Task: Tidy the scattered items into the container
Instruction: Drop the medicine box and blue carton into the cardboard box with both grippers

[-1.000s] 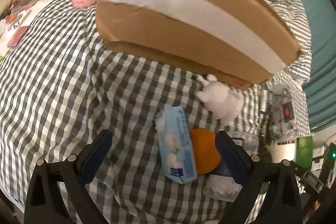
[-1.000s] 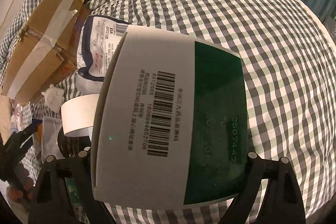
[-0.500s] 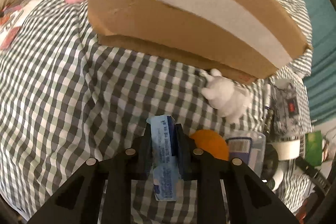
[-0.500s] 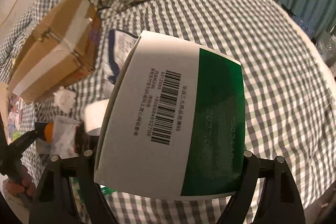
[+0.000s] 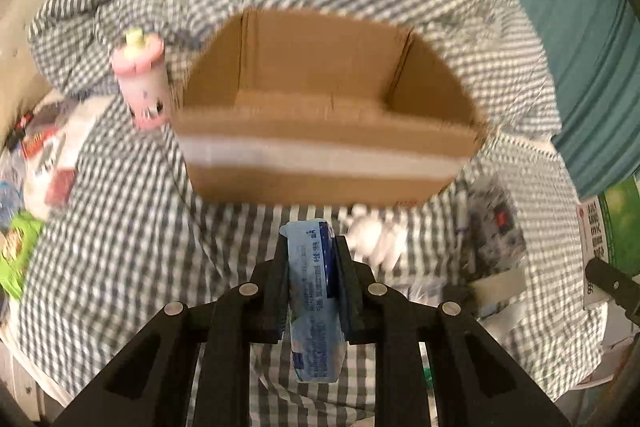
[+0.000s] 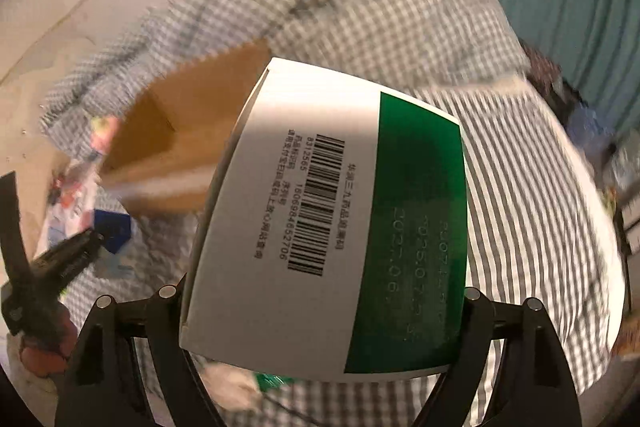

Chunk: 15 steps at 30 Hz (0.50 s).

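My left gripper (image 5: 313,243) is shut on a light blue tissue packet (image 5: 316,307), held on edge above the checked bedcover. Just beyond it the brown cardboard box (image 5: 320,131) stands open at the top, a white tape band across its near wall. My right gripper (image 6: 324,291) is shut on a white and green carton (image 6: 340,207) with a barcode, which fills most of the right wrist view. In that view the cardboard box (image 6: 188,131) lies to the upper left, and the left gripper (image 6: 68,259) with the blue packet (image 6: 114,227) is at the left edge.
A pink bottle (image 5: 142,83) stands left of the box. A white toy (image 5: 376,239), a clear bag (image 5: 496,227) and a tape roll (image 5: 500,281) lie in front of the box on the right. Snack packets (image 5: 24,235) lie at the left; a teal curtain (image 5: 580,27) hangs right.
The left gripper closed on the blue packet and lifted it off the bed. Both grippers rose, so the box's open top now shows. The right gripper kept its carton.
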Motion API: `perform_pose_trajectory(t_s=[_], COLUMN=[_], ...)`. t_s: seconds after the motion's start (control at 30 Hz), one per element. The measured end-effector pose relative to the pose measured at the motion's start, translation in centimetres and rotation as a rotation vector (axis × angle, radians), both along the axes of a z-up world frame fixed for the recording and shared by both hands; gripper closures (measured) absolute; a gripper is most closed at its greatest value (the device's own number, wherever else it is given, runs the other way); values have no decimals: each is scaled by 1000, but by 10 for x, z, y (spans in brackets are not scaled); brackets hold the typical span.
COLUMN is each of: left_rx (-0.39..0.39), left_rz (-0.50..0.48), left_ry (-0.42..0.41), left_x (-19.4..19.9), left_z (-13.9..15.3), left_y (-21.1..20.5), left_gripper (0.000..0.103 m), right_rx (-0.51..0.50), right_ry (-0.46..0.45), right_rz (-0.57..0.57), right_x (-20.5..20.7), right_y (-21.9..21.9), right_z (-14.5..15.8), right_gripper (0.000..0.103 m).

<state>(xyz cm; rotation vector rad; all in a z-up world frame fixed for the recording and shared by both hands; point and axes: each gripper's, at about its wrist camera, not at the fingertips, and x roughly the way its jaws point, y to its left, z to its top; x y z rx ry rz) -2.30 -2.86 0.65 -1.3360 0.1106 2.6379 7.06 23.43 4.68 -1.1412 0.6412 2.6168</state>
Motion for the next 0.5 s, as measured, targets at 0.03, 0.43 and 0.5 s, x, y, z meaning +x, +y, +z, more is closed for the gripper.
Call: perform_pose_trajectory(t_s=[0.03,0.43,0.5], left_rx=[7,7,1], left_rz=[-4,6,13], left_ry=[14,177,179], left_x=[-4,-71,-81], left_z=[9,97,101], left_y=[0,5,4], left_gripper=[83,83,83], right_rx=[19,24,11], right_ry=[20,102,92], right_rz=[8,122,134], right_x=[-8,-113,-125], right_y=[-6,-45,-47], right_z=[14,72,68], right_gripper=[19,19,19])
